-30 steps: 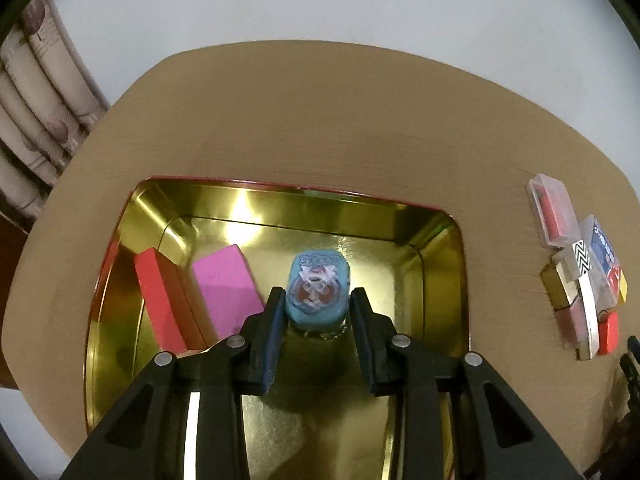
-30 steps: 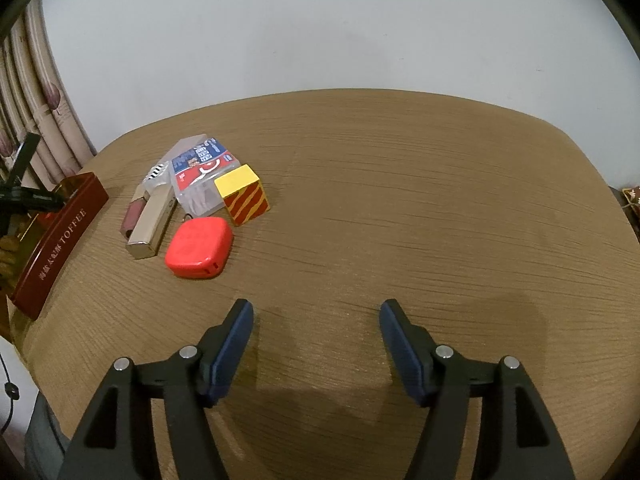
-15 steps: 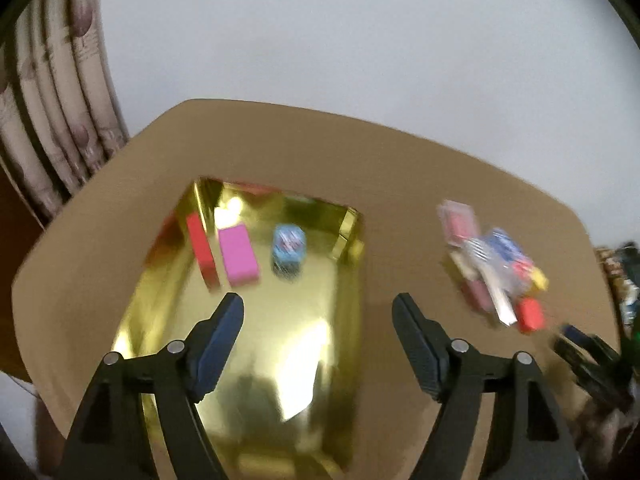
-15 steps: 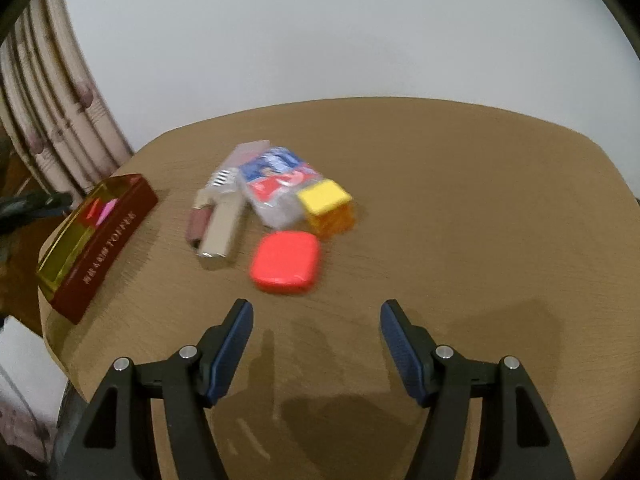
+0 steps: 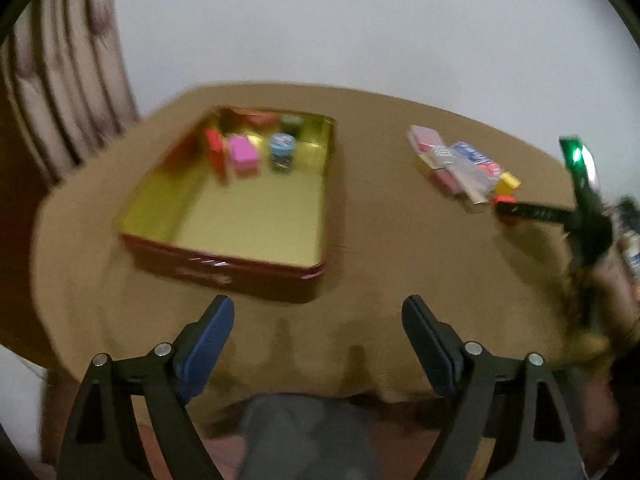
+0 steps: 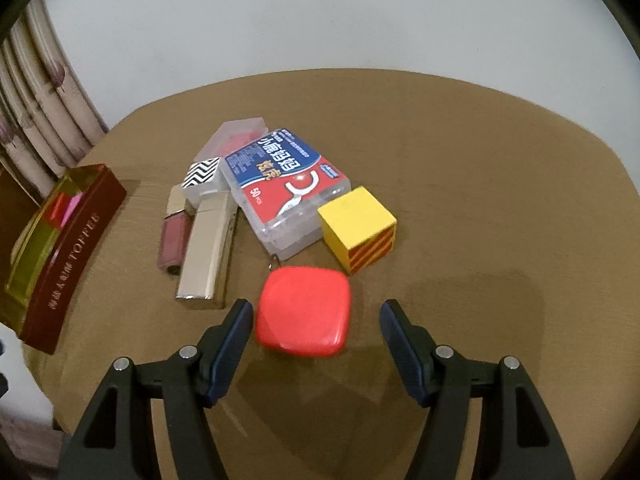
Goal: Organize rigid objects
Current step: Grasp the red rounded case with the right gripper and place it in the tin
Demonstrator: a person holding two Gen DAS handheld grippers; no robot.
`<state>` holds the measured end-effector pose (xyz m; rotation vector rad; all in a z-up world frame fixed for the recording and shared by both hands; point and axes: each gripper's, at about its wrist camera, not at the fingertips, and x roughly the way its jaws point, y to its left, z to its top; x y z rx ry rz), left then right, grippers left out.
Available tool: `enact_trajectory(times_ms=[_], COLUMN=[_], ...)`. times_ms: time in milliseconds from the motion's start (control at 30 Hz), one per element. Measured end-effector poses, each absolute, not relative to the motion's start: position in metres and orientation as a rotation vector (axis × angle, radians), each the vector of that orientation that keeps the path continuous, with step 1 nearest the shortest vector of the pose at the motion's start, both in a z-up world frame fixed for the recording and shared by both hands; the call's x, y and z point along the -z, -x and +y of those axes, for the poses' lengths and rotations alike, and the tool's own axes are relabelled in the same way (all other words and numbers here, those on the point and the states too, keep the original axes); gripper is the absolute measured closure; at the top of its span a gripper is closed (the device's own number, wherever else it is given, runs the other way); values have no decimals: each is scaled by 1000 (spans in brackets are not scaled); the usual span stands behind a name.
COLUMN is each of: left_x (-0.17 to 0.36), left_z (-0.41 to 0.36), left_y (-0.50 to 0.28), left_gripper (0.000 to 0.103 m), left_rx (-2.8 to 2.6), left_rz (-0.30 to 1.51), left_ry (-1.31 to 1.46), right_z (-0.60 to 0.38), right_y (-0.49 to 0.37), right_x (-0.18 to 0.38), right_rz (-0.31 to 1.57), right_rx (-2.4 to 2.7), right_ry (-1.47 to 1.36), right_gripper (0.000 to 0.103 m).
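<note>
A red tin with a gold inside stands on the round brown table; it holds a red block, a pink block and a blue patterned piece at its far end. My left gripper is open and empty, pulled back near the table's front edge. My right gripper is open; the red rounded-square case lies between its fingers, untouched. Beyond it lie a yellow striped cube, a clear floss box, a gold tube and a pink lip gloss.
The tin also shows at the left in the right wrist view. A zigzag-patterned box and a clear case with red contents lie in the pile. Curtains hang at the left. The right gripper shows in the left wrist view.
My left gripper let go of the blue piece in the tin, opened and drew back. My right gripper moved forward to the pile until the red case lay between its fingers.
</note>
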<state>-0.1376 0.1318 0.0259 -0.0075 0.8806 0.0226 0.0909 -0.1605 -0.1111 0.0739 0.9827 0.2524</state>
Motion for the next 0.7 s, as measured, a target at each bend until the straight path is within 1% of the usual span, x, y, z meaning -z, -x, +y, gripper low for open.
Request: enact_trajectory(times_ms=[33,67,100,267,367,433,533,633,700], left_x=[-22,-19,-14,-7,-13,-16,-18,-22,-26], left_z=[130,129,128,133,148,154,160,163,165], left_y=[145,149,154,159,163,165,168,171,173], left_gripper=[20,20,20,20,20,20,18,18,16], left_rx=[-47,-53,-49,-47,-62,-57,-75,-74,-96], left_rz=[865,866,874,928,914,902,885,863,844], left_ry=[-15,-21,-28,-1,71,89,103,90,60], right_z=[-157,-155,-153,-152,-159,-156,-131,-80,-37], right_y=[-93,-95,-96,-87,-73,-63,-55,-56,-60], right_x=[111,111,112,110,99,81,41,-1,-20], right_rz=[986,990,996,999,993,962,904,853,836], right_rx=[-251,-243,-231,-215,-221,-245,-352,-499,-593], right_ry=[-56,-36,-22,20,-25,-43,-72,-66,-42], right_gripper=[40,50,55,55,55,55,55,55,55])
